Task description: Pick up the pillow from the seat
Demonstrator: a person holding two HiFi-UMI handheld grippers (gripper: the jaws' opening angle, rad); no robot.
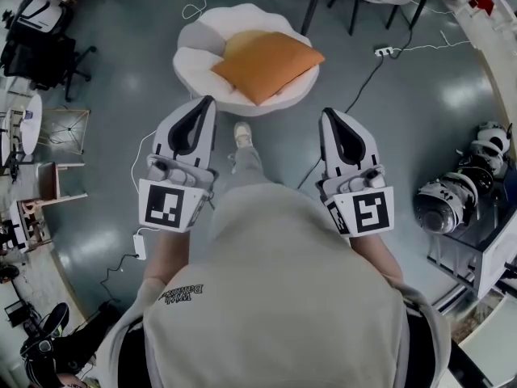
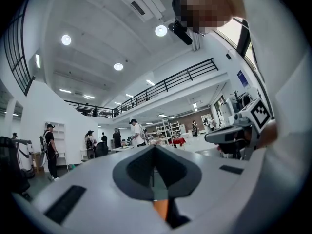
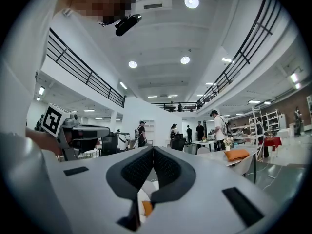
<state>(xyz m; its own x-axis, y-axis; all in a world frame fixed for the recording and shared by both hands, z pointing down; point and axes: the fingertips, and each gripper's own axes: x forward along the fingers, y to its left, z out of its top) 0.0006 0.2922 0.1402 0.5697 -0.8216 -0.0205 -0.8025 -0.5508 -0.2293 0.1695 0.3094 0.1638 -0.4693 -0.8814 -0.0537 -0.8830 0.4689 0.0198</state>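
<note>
An orange pillow [image 1: 266,63] lies on a white shell-shaped seat [image 1: 198,59] on the floor ahead of me in the head view. My left gripper [image 1: 208,101] is held in front of my body, short of the seat's near edge, jaws shut with nothing in them. My right gripper [image 1: 326,112] hangs level with it to the right, also shut and empty. In the left gripper view the shut jaws [image 2: 154,152] hide all but an orange sliver of the pillow [image 2: 161,208]. Below the shut jaws [image 3: 152,152] in the right gripper view, a bit of pillow [image 3: 146,207] shows.
My foot [image 1: 242,134] stands just before the seat. A power strip [image 1: 384,52] with its cable lies right of the seat, table legs [image 1: 355,6] behind it. An office chair [image 1: 40,47] stands at left, white robot heads [image 1: 452,200] at right. Several people stand far off.
</note>
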